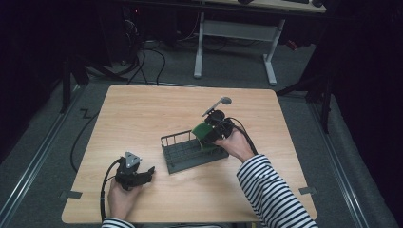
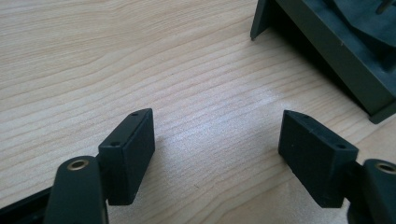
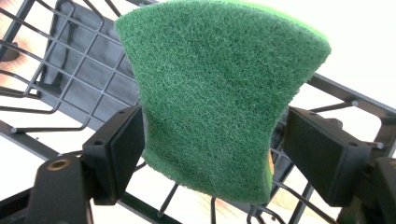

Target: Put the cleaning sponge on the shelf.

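Note:
A green scouring sponge [image 3: 219, 84] stands upright between the jaws of my right gripper [image 3: 215, 149], over a dark wire rack [image 3: 70, 79]. The left pad touches the sponge's edge, while a narrow gap shows at the right pad, so the jaws are open around it. From above, the sponge [image 1: 202, 130] and right gripper [image 1: 211, 135] sit at the right end of the rack [image 1: 190, 154], mid-table. My left gripper [image 1: 149, 172] rests low near the table's front left, open with only bare wood between its pads [image 2: 126, 154]. A corner of the rack [image 2: 336, 42] lies just ahead of it.
The wooden table [image 1: 142, 109] has free room at the back and left. A grey stalk with a round end [image 1: 221, 102] rises behind the right gripper. Beyond the table stand a white desk frame [image 1: 233, 33] and floor cables [image 1: 152, 52].

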`<state>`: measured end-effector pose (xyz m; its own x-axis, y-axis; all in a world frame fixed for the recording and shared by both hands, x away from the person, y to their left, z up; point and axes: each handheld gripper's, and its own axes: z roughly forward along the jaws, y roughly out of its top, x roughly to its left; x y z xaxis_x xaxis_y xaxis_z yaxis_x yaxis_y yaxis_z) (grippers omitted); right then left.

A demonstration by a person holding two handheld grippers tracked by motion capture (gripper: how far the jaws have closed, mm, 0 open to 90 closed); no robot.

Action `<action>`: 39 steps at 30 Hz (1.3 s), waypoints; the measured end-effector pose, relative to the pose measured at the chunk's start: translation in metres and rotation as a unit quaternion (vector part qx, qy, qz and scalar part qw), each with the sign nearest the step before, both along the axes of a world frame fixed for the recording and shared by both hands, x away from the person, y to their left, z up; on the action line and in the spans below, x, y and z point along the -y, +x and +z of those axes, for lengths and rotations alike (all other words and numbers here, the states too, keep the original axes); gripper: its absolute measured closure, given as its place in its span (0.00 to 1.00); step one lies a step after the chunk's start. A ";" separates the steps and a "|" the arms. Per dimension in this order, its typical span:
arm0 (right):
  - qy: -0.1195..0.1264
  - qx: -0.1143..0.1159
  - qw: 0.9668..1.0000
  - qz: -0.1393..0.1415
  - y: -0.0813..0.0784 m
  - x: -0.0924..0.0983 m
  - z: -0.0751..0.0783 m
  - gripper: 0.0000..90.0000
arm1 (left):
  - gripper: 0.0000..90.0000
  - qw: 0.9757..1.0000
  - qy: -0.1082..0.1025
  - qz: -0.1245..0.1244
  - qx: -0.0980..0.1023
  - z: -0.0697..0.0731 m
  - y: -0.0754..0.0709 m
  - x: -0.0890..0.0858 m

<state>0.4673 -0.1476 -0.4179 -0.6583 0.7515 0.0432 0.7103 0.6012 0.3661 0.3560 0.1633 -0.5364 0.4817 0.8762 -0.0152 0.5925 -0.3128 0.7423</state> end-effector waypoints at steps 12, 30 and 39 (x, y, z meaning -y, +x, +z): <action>0.027 0.016 0.999 -0.008 -0.009 0.020 0.011 0.21 | 0.31 1.000 0.000 0.000 0.000 0.000 0.000 0.000; 0.077 0.062 0.993 -0.066 -0.037 0.089 0.024 0.30 | 0.31 1.000 -0.001 0.001 0.000 0.000 0.000 0.000; 0.090 0.073 0.989 -0.097 -0.055 0.122 0.023 0.33 | 0.31 1.000 -0.001 0.001 0.000 0.000 0.000 0.000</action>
